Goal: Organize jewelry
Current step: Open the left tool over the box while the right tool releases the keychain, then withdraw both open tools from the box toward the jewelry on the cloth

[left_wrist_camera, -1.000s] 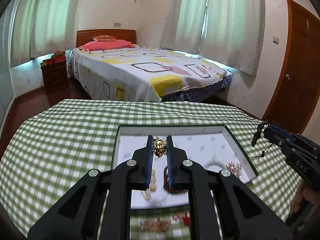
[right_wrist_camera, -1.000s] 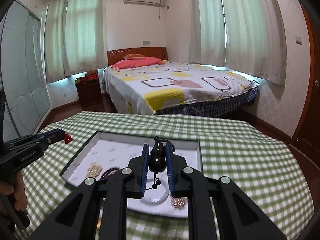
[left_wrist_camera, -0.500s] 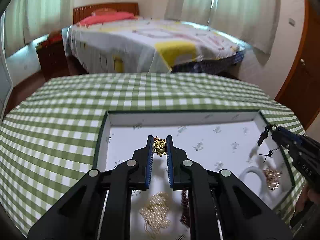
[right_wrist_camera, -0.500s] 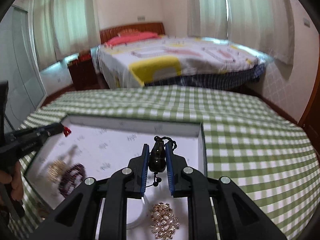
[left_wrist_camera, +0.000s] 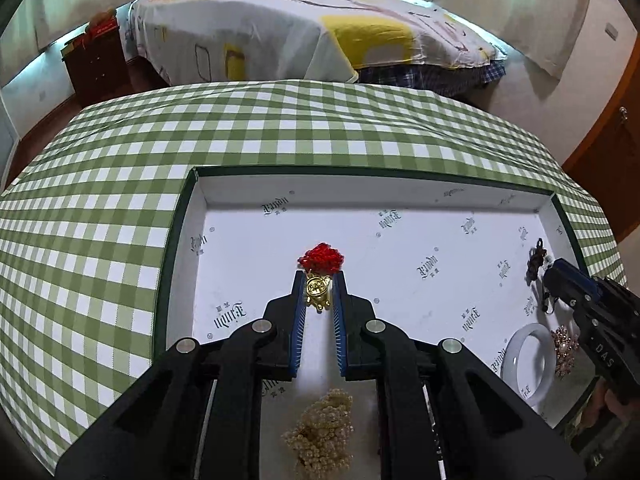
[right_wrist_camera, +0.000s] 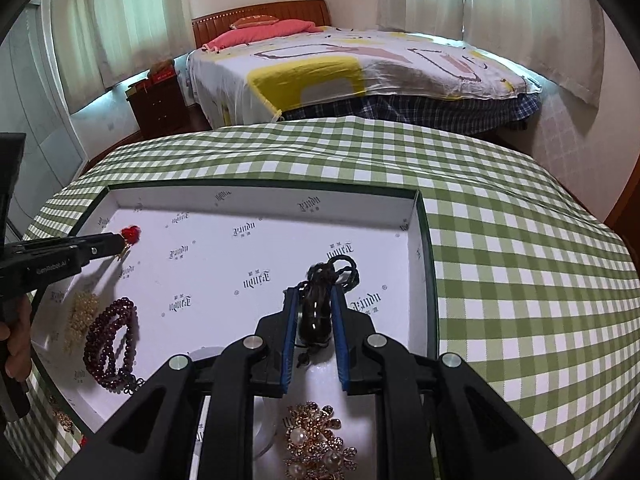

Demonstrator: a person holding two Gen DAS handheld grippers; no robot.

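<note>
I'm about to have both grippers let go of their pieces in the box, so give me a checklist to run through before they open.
1. Left gripper shut on the gold charm: ok.
2. Red cord down on the box floor: cannot tell.
3. Right gripper shut on the dark pendant: ok.
4. Both grippers inside the box walls: ok.
5. Gold charm clear of the pearl necklace: ok.
6. Dark pendant clear of the white bangle and brooch: cannot tell.
</note>
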